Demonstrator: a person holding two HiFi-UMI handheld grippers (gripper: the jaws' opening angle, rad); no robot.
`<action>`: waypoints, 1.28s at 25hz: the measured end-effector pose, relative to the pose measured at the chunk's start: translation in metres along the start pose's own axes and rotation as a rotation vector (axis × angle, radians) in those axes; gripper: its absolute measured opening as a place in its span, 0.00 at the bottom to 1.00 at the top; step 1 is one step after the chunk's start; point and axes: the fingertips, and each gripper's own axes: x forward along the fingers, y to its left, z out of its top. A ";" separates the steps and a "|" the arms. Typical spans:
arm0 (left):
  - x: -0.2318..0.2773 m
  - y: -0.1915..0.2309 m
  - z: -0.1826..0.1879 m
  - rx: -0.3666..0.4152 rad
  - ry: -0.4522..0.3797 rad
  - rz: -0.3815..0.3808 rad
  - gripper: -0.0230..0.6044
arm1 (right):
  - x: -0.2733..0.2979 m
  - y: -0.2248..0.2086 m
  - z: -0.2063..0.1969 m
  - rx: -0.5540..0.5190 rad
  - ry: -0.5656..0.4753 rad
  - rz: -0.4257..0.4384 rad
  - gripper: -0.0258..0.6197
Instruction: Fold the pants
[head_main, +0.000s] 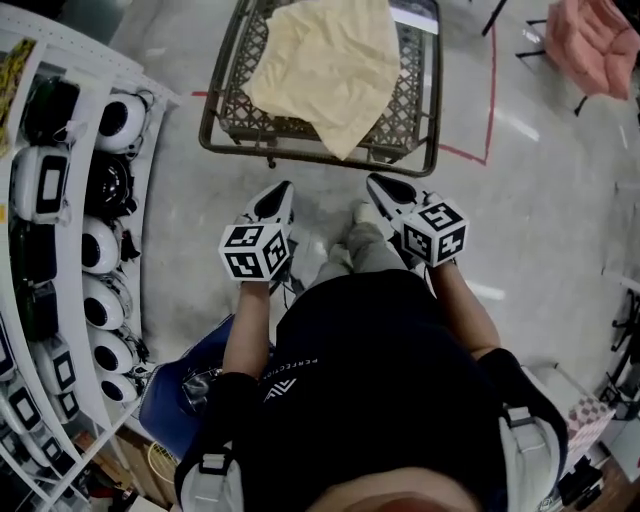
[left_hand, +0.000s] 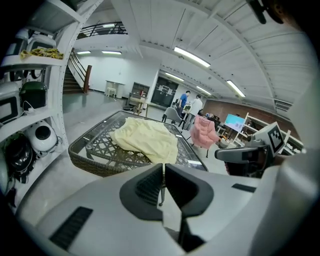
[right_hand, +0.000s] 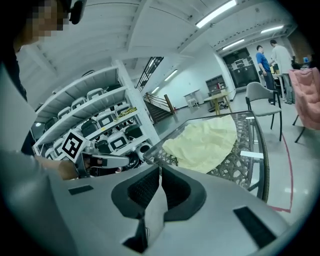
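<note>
Nearest to the camera, the person holds both tools out in front of the body, short of the work. The left gripper (head_main: 278, 195) has its jaws pressed together with nothing between them, and the right gripper (head_main: 380, 188) is closed the same way and equally empty. Each gripper view shows the dark pads meeting in a thin seam. A strip of bare floor (head_main: 180, 190) lies between the grippers and the table (head_main: 215, 130), a low wicker frame with a glass top. The pants (head_main: 325, 70), pale yellow, lie on it in a loose, rumpled heap, with one corner drooping over the near rim. Neither gripper touches the cloth. By the look of it the folding has not begun: the garment is neither spread flat nor creased in any order, so smoothing it out, laying the legs together and doubling it over all seem left to do. To the person's left stands a shelf (head_main: 120, 120) stocked with white devices. Beyond the table a line of red tape (head_main: 490, 100) marks the floor, and a pink chair (head_main: 600, 40) sits at the far right. The head view cuts off the table's far end and the top of the heap. Waistband and legs cannot be told apart in any view.
</note>
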 end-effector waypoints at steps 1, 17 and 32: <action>0.004 0.001 0.002 -0.005 0.000 0.006 0.07 | 0.005 -0.003 0.002 -0.008 0.009 0.016 0.10; 0.057 0.020 0.038 0.022 0.043 0.087 0.07 | 0.057 -0.038 0.016 -0.131 0.141 0.162 0.10; 0.111 0.083 0.079 0.063 0.098 0.050 0.20 | 0.095 -0.072 0.024 -0.057 0.221 0.062 0.13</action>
